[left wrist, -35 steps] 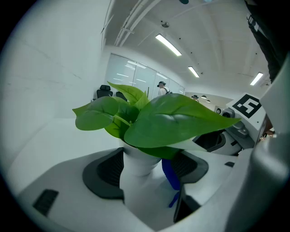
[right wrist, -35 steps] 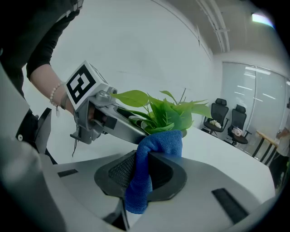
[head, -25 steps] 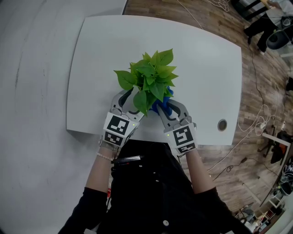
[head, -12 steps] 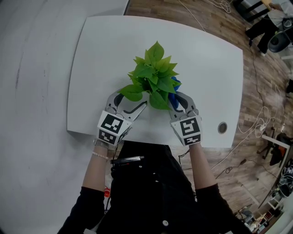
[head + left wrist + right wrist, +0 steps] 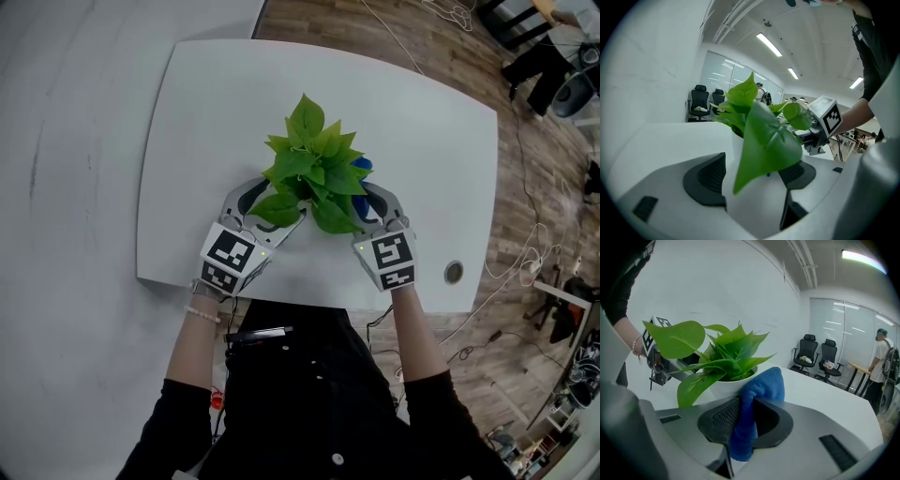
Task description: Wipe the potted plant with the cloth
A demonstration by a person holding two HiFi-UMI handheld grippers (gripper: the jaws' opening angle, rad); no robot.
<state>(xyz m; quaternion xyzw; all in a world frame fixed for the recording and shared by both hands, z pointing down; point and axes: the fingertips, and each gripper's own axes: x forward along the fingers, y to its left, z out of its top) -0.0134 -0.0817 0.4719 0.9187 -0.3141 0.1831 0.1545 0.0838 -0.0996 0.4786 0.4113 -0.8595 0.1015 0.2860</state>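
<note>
**Q:** What is shown, and how many of each?

**A:** One white table (image 5: 412, 122). One leafy plant (image 5: 314, 164) in one white pot (image 5: 723, 383) stands near the table's near edge. There are two grippers and one blue cloth (image 5: 761, 385).

**Q:** How do the grippers stand?

**A:** The left gripper (image 5: 752, 187) has its jaws set wide on the pot, one pad at either side. The right gripper (image 5: 745, 420), at the pot's other side, pinches the cloth between its pads.

**Q:** What is hidden?

**A:** In the head view the leaves cover the pot and the jaw tips, and only a scrap of cloth shows. In the left gripper view a large leaf hangs over the far pad, so contact there is hard to judge.

**Q:** Orientation?

**A:** The plant is upright with its long axis vertical, and the leaves fan outward. The cloth's long axis runs up out of the jaws. Its folded top sits just beside the pot's rim, and whether the two touch cannot be told.
</note>
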